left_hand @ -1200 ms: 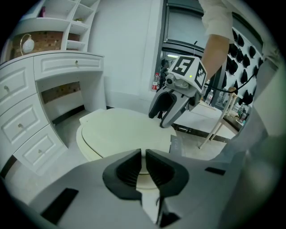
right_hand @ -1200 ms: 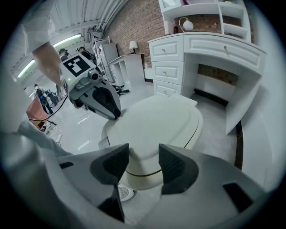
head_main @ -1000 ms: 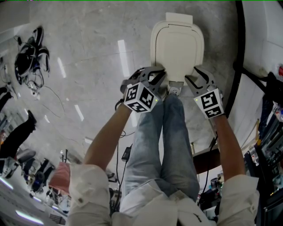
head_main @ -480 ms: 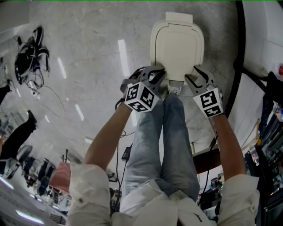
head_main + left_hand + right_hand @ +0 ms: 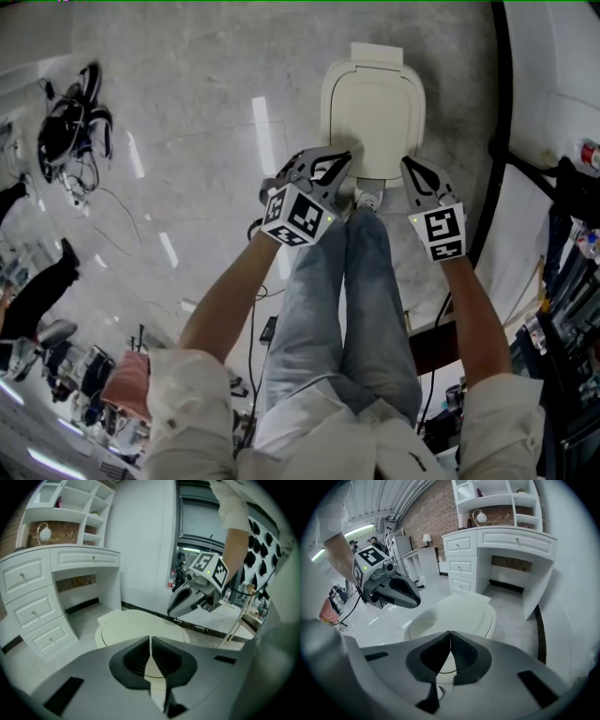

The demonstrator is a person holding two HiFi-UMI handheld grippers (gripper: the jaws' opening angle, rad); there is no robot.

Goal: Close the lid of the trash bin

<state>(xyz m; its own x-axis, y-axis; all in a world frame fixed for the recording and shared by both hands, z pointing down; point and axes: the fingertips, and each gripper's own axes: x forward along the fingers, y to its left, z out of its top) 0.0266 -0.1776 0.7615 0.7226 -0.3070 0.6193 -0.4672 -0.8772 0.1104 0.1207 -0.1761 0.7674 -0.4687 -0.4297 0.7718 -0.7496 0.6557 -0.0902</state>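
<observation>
Lid (image 5: 373, 108) lies closed below left tool (image 5: 339, 157) and right tool (image 5: 410, 165), both pressed together.

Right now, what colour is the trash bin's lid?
The trash bin lid is plain cream, clearest in the head view.

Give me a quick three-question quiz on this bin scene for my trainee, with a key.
1. True or false: the bin lid stands open.
2. What sits between the jaws of the left gripper? A) the lid's edge B) a cable C) nothing, they are shut together
3. Fill in: in the head view, the tip of the right gripper shows at the lid's near ___ corner (left or right).

Key: 1 false, the lid lies flat and closed; 2 C; 3 right.
</observation>
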